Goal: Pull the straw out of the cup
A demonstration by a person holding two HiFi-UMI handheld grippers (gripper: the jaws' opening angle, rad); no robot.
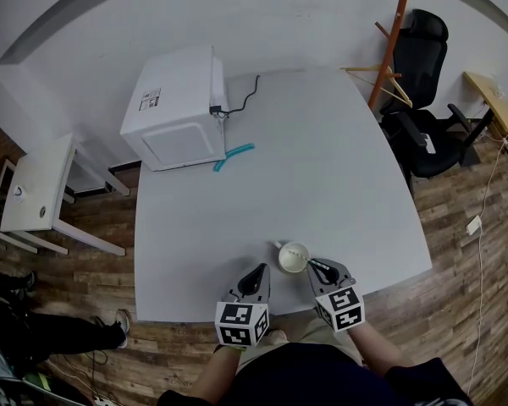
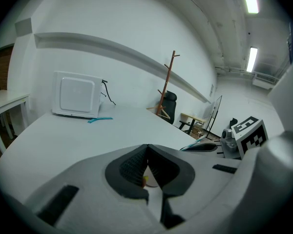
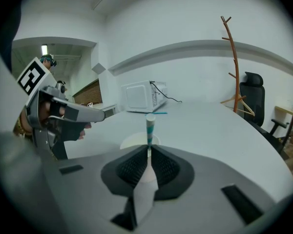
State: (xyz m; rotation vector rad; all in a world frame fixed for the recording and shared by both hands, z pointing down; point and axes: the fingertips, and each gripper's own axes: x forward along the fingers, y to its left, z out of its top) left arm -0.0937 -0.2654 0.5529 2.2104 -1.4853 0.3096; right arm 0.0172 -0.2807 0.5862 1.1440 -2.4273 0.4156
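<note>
A white paper cup [image 1: 294,257] stands near the table's front edge. In the right gripper view a teal-and-white striped straw [image 3: 150,126] rises from between the jaws, with the cup [image 3: 136,141] just beyond. My right gripper [image 1: 313,266] [image 3: 149,152] is at the cup's right rim and shut on the straw. To the cup's left and apart from it, my left gripper [image 1: 260,271] [image 2: 147,152] is shut with nothing in it. The left gripper view shows the right gripper [image 2: 239,136] and the straw [image 2: 199,143] off to the right.
A white microwave [image 1: 178,108] sits at the table's far left corner, with a teal object [image 1: 234,155] lying beside it. A black office chair [image 1: 425,83] and a wooden coat stand [image 1: 391,36] are off the right edge. A small white side table [image 1: 38,184] stands on the left.
</note>
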